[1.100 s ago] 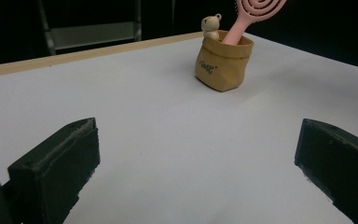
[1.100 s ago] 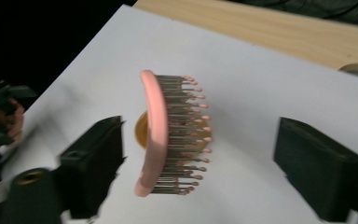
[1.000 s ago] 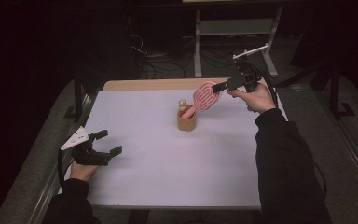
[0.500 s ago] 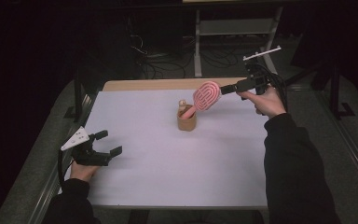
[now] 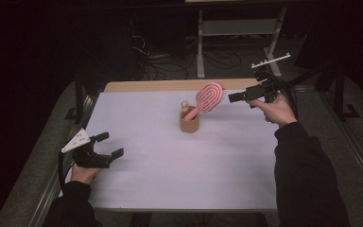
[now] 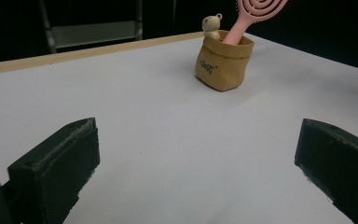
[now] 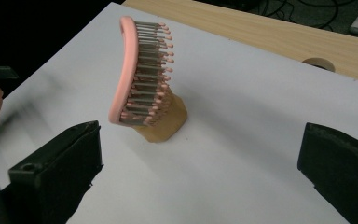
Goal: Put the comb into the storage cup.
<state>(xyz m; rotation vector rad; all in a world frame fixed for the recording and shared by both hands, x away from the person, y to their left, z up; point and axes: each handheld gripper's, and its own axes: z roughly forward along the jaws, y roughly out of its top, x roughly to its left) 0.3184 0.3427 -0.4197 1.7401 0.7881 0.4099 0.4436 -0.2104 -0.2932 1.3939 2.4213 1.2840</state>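
A pink hairbrush [image 5: 209,96] stands tilted with its handle in a tan pouch [image 5: 189,124] at the table's middle back, and a small bear figure [image 5: 185,106] sits in the pouch beside it. My right gripper [image 5: 232,98] hovers just right of the brush head, apart from it. Its jaws have just been opening and hold nothing. In the right gripper view the brush [image 7: 142,74] and pouch [image 7: 168,123] lie ahead of the right gripper [image 7: 198,172]. My left gripper [image 5: 112,144] rests open at the front left, and its view shows the pouch [image 6: 221,65] far off.
The white table top [image 5: 170,179] ends at a wooden strip [image 5: 170,85] along the far edge, with a round hole [image 7: 319,63] in it. A metal stand [image 5: 238,28] and cables stand on the dark floor behind. Metal rails run along both table sides.
The right gripper has let go of the brush head and drawn back to the right. The brush now stands by itself in the pouch. The left gripper has not moved.
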